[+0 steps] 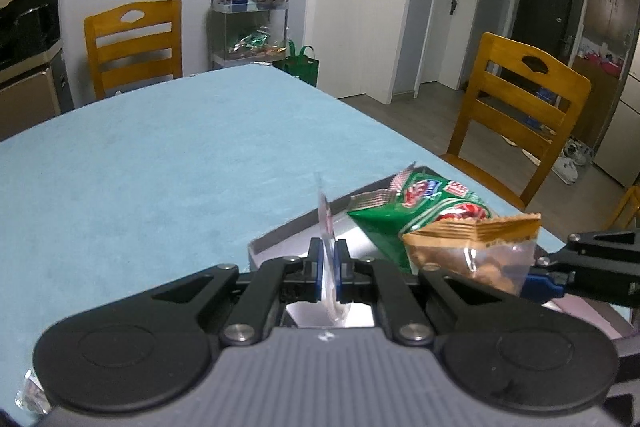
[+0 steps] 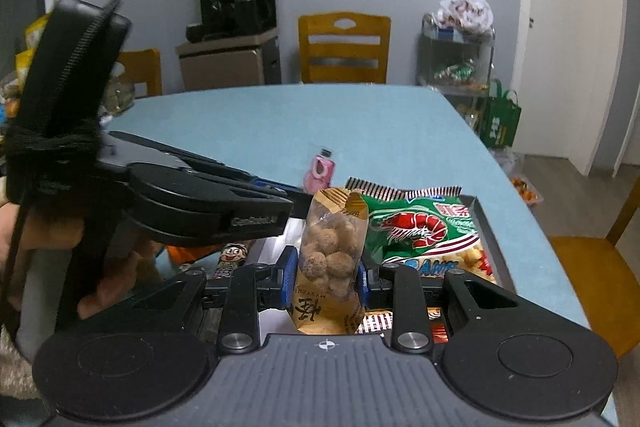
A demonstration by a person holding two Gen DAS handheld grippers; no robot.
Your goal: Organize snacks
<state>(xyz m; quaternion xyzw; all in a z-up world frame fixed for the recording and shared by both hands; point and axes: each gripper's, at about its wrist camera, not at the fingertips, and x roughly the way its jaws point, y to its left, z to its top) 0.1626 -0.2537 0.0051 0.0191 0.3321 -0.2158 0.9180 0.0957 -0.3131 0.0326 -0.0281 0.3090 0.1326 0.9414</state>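
The left hand-held gripper (image 1: 330,269) pinches a thin pink packet (image 2: 319,171) edge-on. The right hand-held gripper (image 2: 326,275) clamps a bag of brown snack balls (image 2: 332,259) above the tray (image 2: 486,227), near the desk's (image 1: 160,167) right edge, beside a green prawn-cracker bag (image 2: 424,231).

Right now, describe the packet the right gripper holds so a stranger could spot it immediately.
On the blue table, find the dark tray near its edge. Above it, the right gripper pinches an upright nut packet: clear with golden-brown trim, showing round brown balls, unlike the green prawn-cracker bag beside it.
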